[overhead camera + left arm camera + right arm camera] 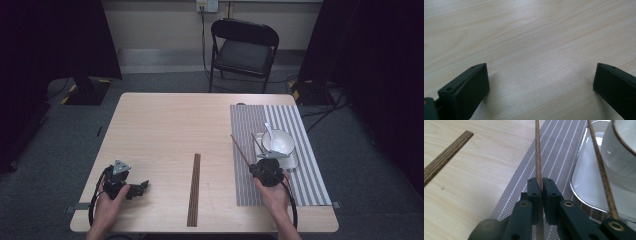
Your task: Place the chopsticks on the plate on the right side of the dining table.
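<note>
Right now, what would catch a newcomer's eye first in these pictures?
The right hand-held gripper pinches a thin brown chopstick over the striped mat. Beside it a second chopstick leans on a white bowl. A dark wooden strip lies mid-table.

A pale, matt wood grain is shown by the table (529, 37); the chopstick (538, 155) is dark wood, the bowl (621, 152) glossy white ceramic, the placemat (559, 152) woven.

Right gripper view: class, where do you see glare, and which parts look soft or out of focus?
Right gripper view: glare streaks the white bowl; the held chopstick and the tongs' near arms look soft. High view: evenly lit, dark at both sides.
</note>
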`<state>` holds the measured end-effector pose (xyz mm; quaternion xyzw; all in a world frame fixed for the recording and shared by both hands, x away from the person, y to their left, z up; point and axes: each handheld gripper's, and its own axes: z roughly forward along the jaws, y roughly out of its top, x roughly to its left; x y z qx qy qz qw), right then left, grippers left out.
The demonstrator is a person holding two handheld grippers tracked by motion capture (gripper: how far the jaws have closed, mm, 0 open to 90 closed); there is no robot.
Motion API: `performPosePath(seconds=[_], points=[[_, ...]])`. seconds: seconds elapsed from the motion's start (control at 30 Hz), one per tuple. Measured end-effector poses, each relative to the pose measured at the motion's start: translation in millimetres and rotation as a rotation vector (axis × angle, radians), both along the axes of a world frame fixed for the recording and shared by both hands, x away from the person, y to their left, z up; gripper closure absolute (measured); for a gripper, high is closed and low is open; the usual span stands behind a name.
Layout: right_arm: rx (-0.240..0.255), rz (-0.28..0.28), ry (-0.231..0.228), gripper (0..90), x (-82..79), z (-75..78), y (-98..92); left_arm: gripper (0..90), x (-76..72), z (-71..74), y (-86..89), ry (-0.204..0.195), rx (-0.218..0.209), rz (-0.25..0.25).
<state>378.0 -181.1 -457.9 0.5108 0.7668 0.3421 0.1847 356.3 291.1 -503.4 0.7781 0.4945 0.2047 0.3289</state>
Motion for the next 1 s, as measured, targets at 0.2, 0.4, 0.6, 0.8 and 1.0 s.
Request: performPosePath(seconds=[0.2,0.4,0.6,0.8,1.0], points=[[0.004,-0.025,0.001,85.1,3.9,0.1,-9.1,0.0,0.0,0.0,0.0,0.0,0.0,0.0],[-0.01,-0.049,0.003,85.1,8.9,-2.6,-16.6,0.0,0.0,0.0,0.0,0.0,0.0,-0.001],[-0.009,-0.07,0.009,85.1,12.2,-4.0,-23.2,0.0,0.0,0.0,0.0,0.0,0.0,0.0],[-0.018,-0.088,0.018,85.1,13.4,-6.6,-28.0,0.0,0.0,0.0,0.0,0.0,0.0,0.0],[-0.027,-0.104,0.019,85.1,13.8,-8.1,-33.2,0.0,0.0,0.0,0.0,0.0,0.0,0.0]])
